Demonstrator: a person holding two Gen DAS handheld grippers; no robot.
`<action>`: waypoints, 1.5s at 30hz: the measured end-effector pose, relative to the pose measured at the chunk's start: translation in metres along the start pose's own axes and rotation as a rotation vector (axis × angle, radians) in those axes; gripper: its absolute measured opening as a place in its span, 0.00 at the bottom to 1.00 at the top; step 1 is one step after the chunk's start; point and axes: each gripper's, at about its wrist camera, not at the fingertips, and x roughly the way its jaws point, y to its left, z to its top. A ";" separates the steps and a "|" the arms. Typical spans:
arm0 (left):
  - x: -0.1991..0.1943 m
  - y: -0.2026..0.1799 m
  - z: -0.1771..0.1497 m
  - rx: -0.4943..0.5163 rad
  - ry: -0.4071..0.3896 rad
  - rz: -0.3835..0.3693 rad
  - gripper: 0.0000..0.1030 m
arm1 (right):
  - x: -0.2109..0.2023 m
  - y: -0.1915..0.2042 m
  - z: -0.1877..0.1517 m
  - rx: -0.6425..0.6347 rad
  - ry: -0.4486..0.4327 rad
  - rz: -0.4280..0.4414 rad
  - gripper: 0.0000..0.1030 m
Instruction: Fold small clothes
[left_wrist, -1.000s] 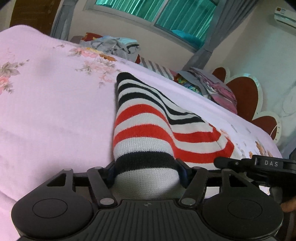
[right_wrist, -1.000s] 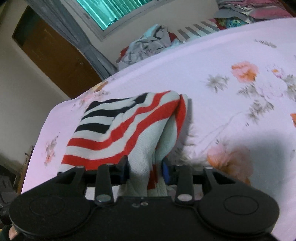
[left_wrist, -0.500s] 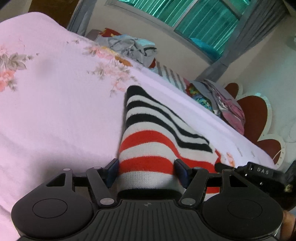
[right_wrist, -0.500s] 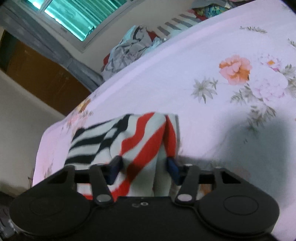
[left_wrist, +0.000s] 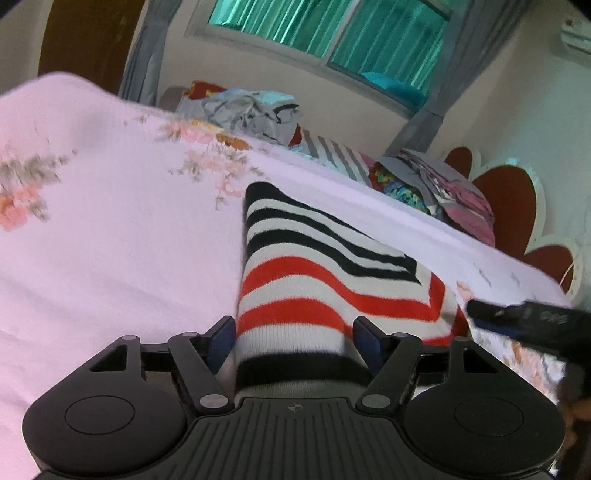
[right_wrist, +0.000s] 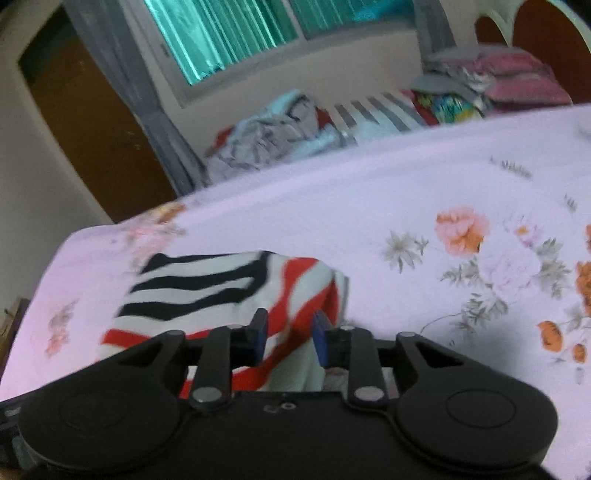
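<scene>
1. Looking along my left gripper (left_wrist: 293, 334), I see the striped knit garment (left_wrist: 317, 280) lying on the pink floral bed (left_wrist: 110, 240), running from between the jaws toward one o'clock, black bands far, red bands near.
2. My left jaws have just been opening; they stand apart with the near hem between them, and a sliver of gap shows beside each blue pad, so I judge it is no longer pinched.
3. My right gripper (right_wrist: 290, 336) sits at the garment's other near corner, at about four o'clock in the left view. Its jaws have just been closing, with a bunched fold of red-and-white cloth between them. The blur keeps me from seeing whether the pads press it yet.
4. Handling, as I judge it: light, soft, thick ribbed knit, limp. It should sag and bunch when lifted, stretch if pulled at one point, and grip well on the pads.
5. Best hold: both near corners at the hem, taking every layer, level with each other, so the fold carries over evenly.
6. Risk: catching only the top layer, or the bedsheet beneath.
7. Loose clothes (left_wrist: 255, 114) are piled at twelve o'clock, well apart.
</scene>
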 end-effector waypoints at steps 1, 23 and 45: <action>-0.004 -0.001 -0.001 0.007 -0.001 0.006 0.67 | -0.008 0.004 -0.002 -0.011 -0.009 0.010 0.27; -0.042 -0.004 -0.026 0.072 0.020 -0.005 0.68 | -0.051 0.041 -0.070 -0.231 0.016 -0.148 0.24; -0.037 -0.012 -0.040 0.156 0.090 0.070 1.00 | -0.032 0.028 -0.099 -0.140 0.112 -0.216 0.28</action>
